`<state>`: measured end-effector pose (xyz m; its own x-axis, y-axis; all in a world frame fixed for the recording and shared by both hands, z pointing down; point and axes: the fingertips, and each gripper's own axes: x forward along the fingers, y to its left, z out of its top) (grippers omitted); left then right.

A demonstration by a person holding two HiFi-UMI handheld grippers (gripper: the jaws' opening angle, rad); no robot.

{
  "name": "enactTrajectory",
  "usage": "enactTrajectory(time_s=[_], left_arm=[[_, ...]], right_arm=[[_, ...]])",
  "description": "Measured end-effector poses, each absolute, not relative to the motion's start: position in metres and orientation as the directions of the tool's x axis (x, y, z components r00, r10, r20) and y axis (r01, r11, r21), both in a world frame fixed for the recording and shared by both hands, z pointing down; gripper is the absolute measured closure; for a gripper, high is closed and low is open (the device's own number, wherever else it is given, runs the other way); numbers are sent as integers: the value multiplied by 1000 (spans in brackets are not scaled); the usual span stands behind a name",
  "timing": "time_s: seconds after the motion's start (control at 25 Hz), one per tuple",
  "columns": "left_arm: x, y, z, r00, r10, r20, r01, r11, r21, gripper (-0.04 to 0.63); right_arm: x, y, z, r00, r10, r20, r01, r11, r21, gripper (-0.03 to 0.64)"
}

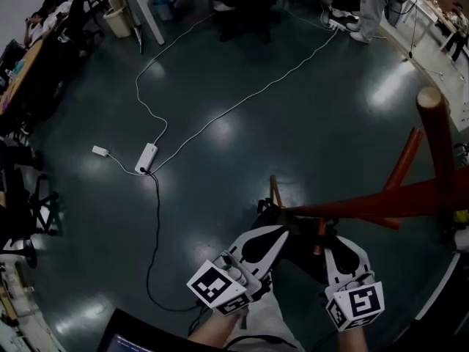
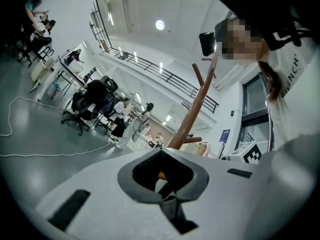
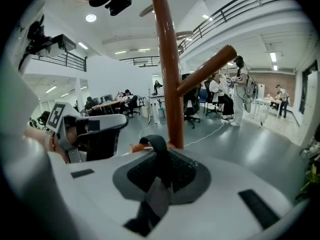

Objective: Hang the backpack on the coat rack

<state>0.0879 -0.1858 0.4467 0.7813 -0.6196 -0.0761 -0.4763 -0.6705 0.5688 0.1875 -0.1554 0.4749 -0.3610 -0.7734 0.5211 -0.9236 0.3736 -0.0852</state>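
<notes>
Nearest me, my left hand-held gripper (image 2: 162, 184) is clamped on a grey webbing strap (image 2: 172, 210) that runs down out of its jaws. My right hand-held gripper (image 3: 160, 176) is clamped too, on a black loop (image 3: 156, 149) that arches up over its pads. Both belong to the backpack (image 1: 300, 242), the dark bulk hanging between the two grippers in the head view, off the floor and right against the rack (image 1: 366, 205).

I judge the backpack soft and floppy, with moderate weight. The body will sag and swing below wherever I hold it, while the webbing is thin, rough and unlikely to slip. The loop looks like the place to carry it, since it can be spread and dropped over a peg. The strap is good only for steadying.

Just beyond my jaws the rack's red-brown post rises, with one slanted peg (image 3: 207, 69) branching to the right and a short upright peg (image 1: 275, 191) close to the backpack.

Farther off, a white cable (image 1: 220, 116) trails over the dark floor (image 1: 308, 108).
</notes>
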Motion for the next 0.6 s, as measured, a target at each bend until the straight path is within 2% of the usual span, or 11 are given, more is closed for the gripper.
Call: enactTrajectory(time_s=[0.6], left_arm=[[79, -195, 464, 760, -648, -52, -500, -634, 590, 585]], right_arm=[[191, -170, 506, -291, -770, 568, -924, 380, 43, 568]])
